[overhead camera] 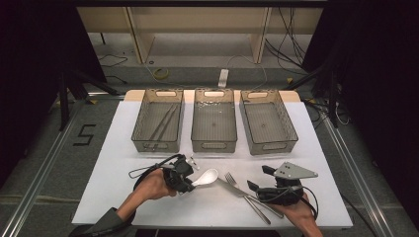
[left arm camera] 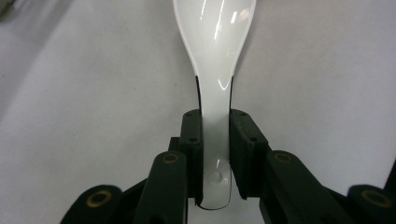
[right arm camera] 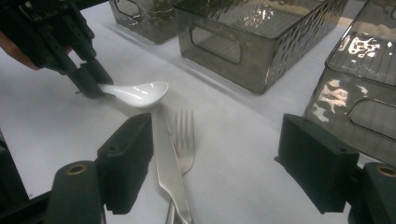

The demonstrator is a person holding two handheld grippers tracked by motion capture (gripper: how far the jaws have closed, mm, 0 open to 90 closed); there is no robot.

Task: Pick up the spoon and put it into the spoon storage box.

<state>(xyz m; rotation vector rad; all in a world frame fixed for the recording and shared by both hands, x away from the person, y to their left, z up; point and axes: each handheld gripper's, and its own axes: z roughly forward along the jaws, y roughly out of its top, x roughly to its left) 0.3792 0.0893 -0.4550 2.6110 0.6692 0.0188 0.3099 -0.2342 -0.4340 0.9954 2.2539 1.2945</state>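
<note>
A white ceramic spoon (overhead camera: 206, 177) lies on the white table sheet, bowl pointing right. My left gripper (overhead camera: 190, 183) is shut on its handle; in the left gripper view both pads (left arm camera: 192, 135) press the handle of the spoon (left arm camera: 215, 70) from either side. A metal fork (overhead camera: 231, 179) and knife (overhead camera: 249, 196) lie crossed just to the spoon's right. My right gripper (overhead camera: 259, 178) hovers open over them, with fork (right arm camera: 184, 135) and knife (right arm camera: 168, 172) lying between its black fingers (right arm camera: 126, 158). From the right gripper view the left gripper (right arm camera: 91, 86) holds the spoon (right arm camera: 140, 93).
Three smoky clear bins stand in a row behind: the left bin (overhead camera: 157, 146) holds chopsticks (overhead camera: 163, 123), while the middle bin (overhead camera: 214, 146) and the right bin (overhead camera: 274, 146) look bare. Cables and shelving lie beyond the table.
</note>
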